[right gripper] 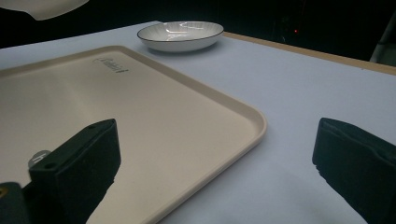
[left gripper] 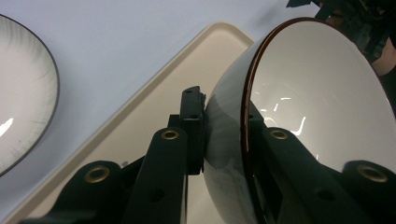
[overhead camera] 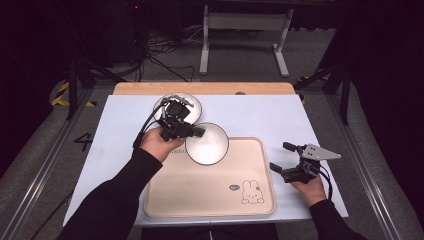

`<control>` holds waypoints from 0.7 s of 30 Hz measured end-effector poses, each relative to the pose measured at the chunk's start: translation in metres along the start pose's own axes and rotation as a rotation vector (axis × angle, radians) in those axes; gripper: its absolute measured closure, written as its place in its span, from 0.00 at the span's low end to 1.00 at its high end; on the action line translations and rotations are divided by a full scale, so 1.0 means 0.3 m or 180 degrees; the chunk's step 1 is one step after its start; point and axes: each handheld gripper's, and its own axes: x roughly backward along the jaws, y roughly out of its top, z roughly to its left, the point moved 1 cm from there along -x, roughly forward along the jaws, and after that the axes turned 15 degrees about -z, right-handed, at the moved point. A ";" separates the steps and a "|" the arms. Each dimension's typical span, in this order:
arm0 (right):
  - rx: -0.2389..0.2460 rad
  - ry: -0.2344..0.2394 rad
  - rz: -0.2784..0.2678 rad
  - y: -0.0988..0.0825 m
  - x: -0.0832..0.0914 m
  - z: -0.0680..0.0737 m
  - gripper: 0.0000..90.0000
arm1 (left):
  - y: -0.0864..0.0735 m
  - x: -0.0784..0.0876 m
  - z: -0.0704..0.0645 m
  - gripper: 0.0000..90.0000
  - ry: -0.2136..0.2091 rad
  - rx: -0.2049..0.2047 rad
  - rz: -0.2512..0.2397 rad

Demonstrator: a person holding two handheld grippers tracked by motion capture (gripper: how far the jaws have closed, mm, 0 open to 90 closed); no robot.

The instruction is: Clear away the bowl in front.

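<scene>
White bowl (overhead camera: 207,143) clamped by its rim in left claw (overhead camera: 196,132), carried above tray (overhead camera: 210,192). Next: lower gently, then release. Right claw (overhead camera: 282,157) idle, spread wide.

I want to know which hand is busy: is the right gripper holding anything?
No: in the right gripper view the right gripper has its jaws wide apart, with only tray and table between them.

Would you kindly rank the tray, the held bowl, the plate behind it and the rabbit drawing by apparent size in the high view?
1. Tray, clearly largest.
2. and 3. Bowl and plate: they look alike; the left hand-held gripper holds the bowl raised nearer the camera and hides part of the plate, so no ranking.
4. Rabbit drawing, smallest.
</scene>
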 end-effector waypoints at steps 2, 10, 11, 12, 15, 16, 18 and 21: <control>-0.0001 0.0004 0.0001 0.000 0.000 0.000 0.02 | -0.004 -0.010 -0.003 0.87 -0.0025 -0.0020 0.0057; 0.0001 0.0003 -0.0004 0.000 0.000 0.000 0.02 | -0.020 -0.052 -0.014 0.88 -0.0076 -0.0081 0.0275; -0.0004 0.0004 -0.0005 0.000 0.001 0.000 0.02 | -0.021 -0.055 -0.015 0.88 -0.0076 -0.0072 0.0290; -0.0004 0.0005 -0.0007 0.000 0.001 0.000 0.02 | -0.023 -0.060 -0.014 0.88 -0.0081 -0.0083 0.0308; -0.0004 0.0010 -0.0006 0.000 0.001 -0.001 0.02 | -0.030 -0.072 -0.015 0.88 -0.0094 -0.0093 0.0372; -0.0006 0.0011 -0.0007 0.000 0.001 -0.001 0.02 | -0.032 -0.077 -0.015 0.88 -0.0097 -0.0098 0.0397; -0.0007 0.0011 -0.0007 0.000 0.001 -0.001 0.02 | -0.037 -0.087 -0.016 0.88 -0.0104 -0.0105 0.0447; -0.0007 0.0011 -0.0007 0.000 0.001 -0.001 0.02 | -0.047 -0.104 -0.025 0.88 -0.0075 -0.0169 0.0515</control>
